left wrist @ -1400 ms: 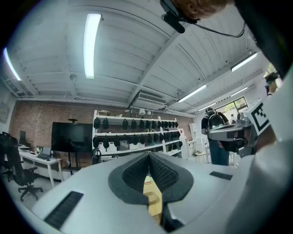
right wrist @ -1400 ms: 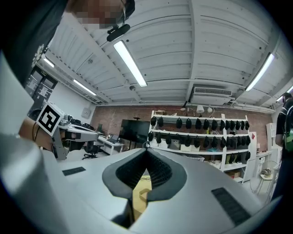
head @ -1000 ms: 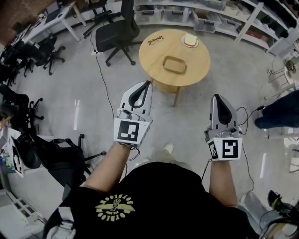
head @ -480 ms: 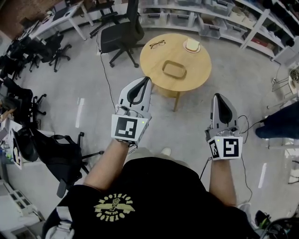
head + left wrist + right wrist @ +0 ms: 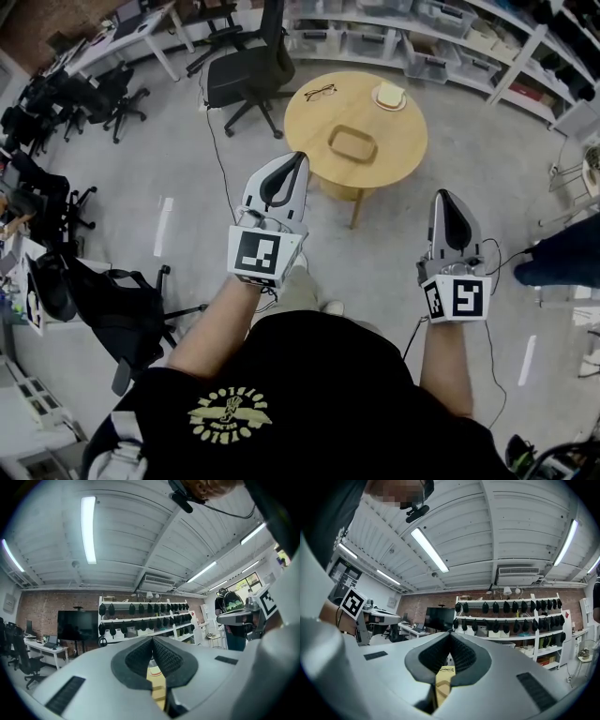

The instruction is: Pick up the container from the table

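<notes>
An oval wooden container (image 5: 352, 143) lies in the middle of a round wooden table (image 5: 403, 150) ahead of me in the head view. My left gripper (image 5: 300, 157) is held level over the floor, short of the table's near edge, its jaws shut and empty. My right gripper (image 5: 441, 193) hovers further right and further from the table, also shut with nothing in it. In the left gripper view the left gripper's (image 5: 153, 639) pads (image 5: 166, 656) meet, with a sliver of table (image 5: 158, 679) below them. The right gripper view shows the right gripper (image 5: 450, 638) shut too.
Glasses (image 5: 320, 92) and a white plate (image 5: 388, 96) lie on the table's far side. A black office chair (image 5: 246, 70) stands left of the table, with more chairs (image 5: 89, 94) at the left. Shelves with bins (image 5: 422, 42) line the back. A person's leg (image 5: 562, 253) is at the right.
The person has stepped forward, one leg now showing under the left gripper. Both grippers have edged a little toward the table and stay shut.
</notes>
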The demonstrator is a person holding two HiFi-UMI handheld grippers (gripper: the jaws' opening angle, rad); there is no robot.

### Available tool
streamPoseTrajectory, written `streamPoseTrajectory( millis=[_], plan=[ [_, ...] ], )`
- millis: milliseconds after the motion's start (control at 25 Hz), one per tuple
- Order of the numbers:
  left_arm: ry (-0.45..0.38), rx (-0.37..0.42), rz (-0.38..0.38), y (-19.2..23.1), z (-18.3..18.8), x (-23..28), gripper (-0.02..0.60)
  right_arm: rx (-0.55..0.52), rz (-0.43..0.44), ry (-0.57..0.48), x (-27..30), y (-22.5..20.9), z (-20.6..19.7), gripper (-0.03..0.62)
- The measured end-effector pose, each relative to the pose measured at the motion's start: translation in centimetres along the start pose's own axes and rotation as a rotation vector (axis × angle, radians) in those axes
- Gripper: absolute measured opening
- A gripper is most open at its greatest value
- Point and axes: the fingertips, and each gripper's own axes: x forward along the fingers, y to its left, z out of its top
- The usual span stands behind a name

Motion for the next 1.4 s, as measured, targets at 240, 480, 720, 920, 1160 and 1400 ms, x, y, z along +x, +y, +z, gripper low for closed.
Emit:
streamPoseTrajectory(
  millis=[240, 480, 720, 920, 1160, 1400],
  plan=[
    [0.011, -0.05, -0.005, 0.9, -0.9, 1.2, 0.017, -0.006, -0.007, 0.015, 0.9, -0.2, -0.5, 0.015],
    [-0.015, -0.062, -0.003, 2.3, -1.0, 2.5, 0.017, -0.006, -0.02, 0.023, 2.4, -0.2, -0.8, 0.015],
    [-0.009, -0.056, -0.038, 3.1, -1.5, 4.2, 0.017, -0.006, -0.022, 0.032, 4.6, -0.3, -1.1, 0.015],
    [0.008, -0.06, -0.047, 4.8, -2.6, 5.7, 0.017, -0.008, -0.029, 0.041, 6.8, -0.2, -1.5, 0.015],
    [0.021, -0.068, -0.065, 6.5, -3.7, 7.9, 0.017, -0.003, -0.044, 0.059, 9.3, -0.5, -2.3, 0.015],
    [0.029, -0.074, -0.084, 8.1, -5.0, 10.3, 0.017, -0.002, -0.053, 0.071, 12.3, -0.7, -3.0, 0.015]
  ],
)
